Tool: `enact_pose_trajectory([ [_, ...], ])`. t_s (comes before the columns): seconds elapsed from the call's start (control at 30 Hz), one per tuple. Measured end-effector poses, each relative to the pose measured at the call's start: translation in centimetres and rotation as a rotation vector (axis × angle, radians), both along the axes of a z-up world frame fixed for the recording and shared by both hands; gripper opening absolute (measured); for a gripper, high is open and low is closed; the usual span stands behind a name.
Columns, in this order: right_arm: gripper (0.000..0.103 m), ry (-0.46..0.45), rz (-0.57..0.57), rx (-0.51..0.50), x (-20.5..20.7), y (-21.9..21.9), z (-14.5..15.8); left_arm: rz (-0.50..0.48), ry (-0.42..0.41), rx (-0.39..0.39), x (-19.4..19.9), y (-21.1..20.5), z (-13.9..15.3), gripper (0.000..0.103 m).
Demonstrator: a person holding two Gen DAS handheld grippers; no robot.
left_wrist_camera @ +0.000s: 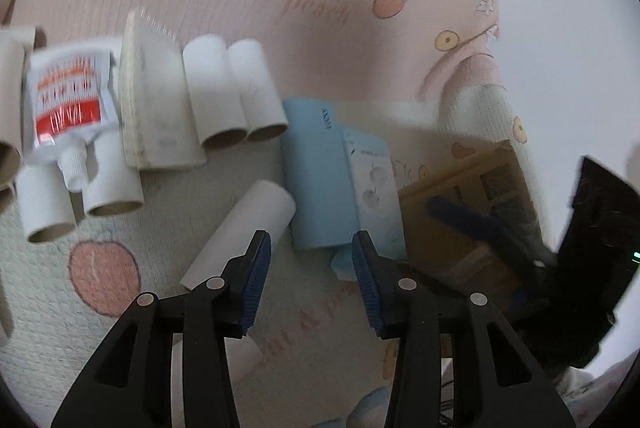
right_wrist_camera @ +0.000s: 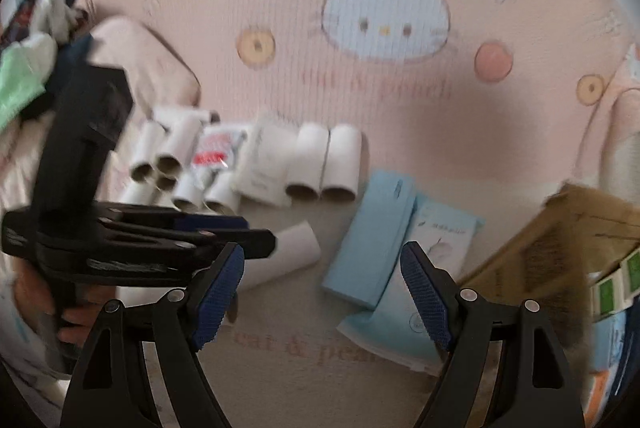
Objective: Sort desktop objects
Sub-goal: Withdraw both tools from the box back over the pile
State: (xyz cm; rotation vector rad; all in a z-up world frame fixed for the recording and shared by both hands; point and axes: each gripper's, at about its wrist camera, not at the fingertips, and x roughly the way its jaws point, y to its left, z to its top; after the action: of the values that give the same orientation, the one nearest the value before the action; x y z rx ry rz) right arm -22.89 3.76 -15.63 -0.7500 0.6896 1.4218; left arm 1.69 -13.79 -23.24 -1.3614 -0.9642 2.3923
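My left gripper (left_wrist_camera: 312,236) is open and empty, tilted down over the printed cloth. A loose white cardboard tube (left_wrist_camera: 240,236) lies just beside its left finger, and two light blue tissue packs (left_wrist_camera: 328,171) lie just ahead. My right gripper (right_wrist_camera: 322,250) is also open and empty, above the same blue packs (right_wrist_camera: 376,228). From the right wrist view the left gripper (right_wrist_camera: 260,232) crosses in from the left above the loose tube (right_wrist_camera: 296,248). More white tubes (left_wrist_camera: 236,95), a flat white box (left_wrist_camera: 152,99) and a red-and-white spout pouch (left_wrist_camera: 68,99) sit in a row behind.
A brown cardboard box (left_wrist_camera: 472,211) lies at the right, with a blurred finger (left_wrist_camera: 468,220) of the right gripper over it. The pink cartoon-cat cloth (right_wrist_camera: 360,95) covers the surface. Clothes and a green bag (right_wrist_camera: 20,79) are heaped at the far left.
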Motion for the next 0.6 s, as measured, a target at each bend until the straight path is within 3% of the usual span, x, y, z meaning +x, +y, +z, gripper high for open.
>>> enact_pose_trajectory([
  [0.17,0.079,0.089,-0.04,-0.098,1.7,1.5,-3.2,-0.029,-0.028,0.036,0.0,0.2,-1.2,0.046],
  [0.23,0.079,0.08,-0.055,-0.112,2.4,1.6,-4.1,-0.042,-0.04,0.053,-0.1,0.6,-1.6,0.046],
  [0.37,0.079,0.069,-0.052,-0.116,3.0,1.3,-4.9,-0.052,-0.054,0.112,-0.7,0.9,-2.3,0.044],
  [0.6,0.077,0.135,-0.074,-0.072,4.4,0.6,-6.1,-0.031,-0.111,0.237,-1.1,-0.5,-4.5,0.043],
])
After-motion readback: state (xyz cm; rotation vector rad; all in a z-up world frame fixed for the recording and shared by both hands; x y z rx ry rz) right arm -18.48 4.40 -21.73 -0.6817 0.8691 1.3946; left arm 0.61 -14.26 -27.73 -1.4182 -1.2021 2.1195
